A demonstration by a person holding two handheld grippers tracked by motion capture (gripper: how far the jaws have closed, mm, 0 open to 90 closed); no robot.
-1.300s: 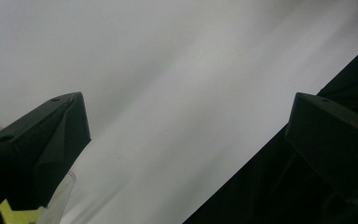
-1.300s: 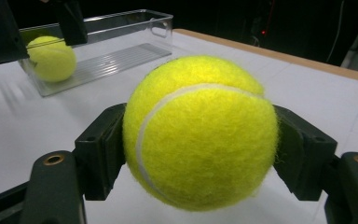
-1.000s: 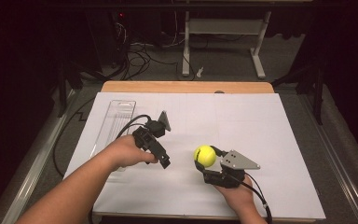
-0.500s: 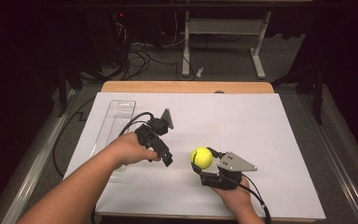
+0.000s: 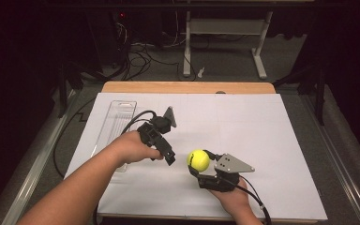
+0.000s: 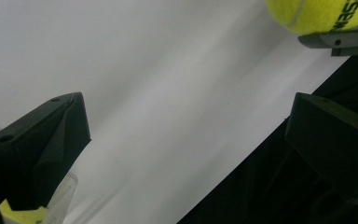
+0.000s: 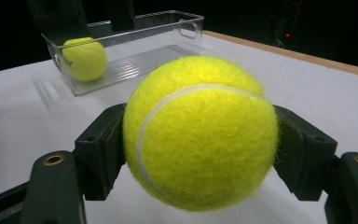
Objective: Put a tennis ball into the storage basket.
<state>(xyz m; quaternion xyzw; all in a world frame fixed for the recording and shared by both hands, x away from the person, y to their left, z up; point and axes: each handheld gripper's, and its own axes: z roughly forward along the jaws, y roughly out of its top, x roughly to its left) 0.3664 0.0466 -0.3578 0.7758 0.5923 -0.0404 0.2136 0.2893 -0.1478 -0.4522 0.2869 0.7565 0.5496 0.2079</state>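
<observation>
Two tongs: right tongs (image 5: 198,165) clamped on ball (image 5: 198,160), seam arcing upward, near desk (image 5: 272,140) front edge; left tongs (image 5: 168,157) apart.

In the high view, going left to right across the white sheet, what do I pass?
Clear plastic bin → left gripper, jaws apart with nothing between them → tennis ball → right gripper, shut on that ball.

White sheet (image 5: 262,136), wooden table edge (image 5: 187,87), cables (image 5: 136,51)
</observation>
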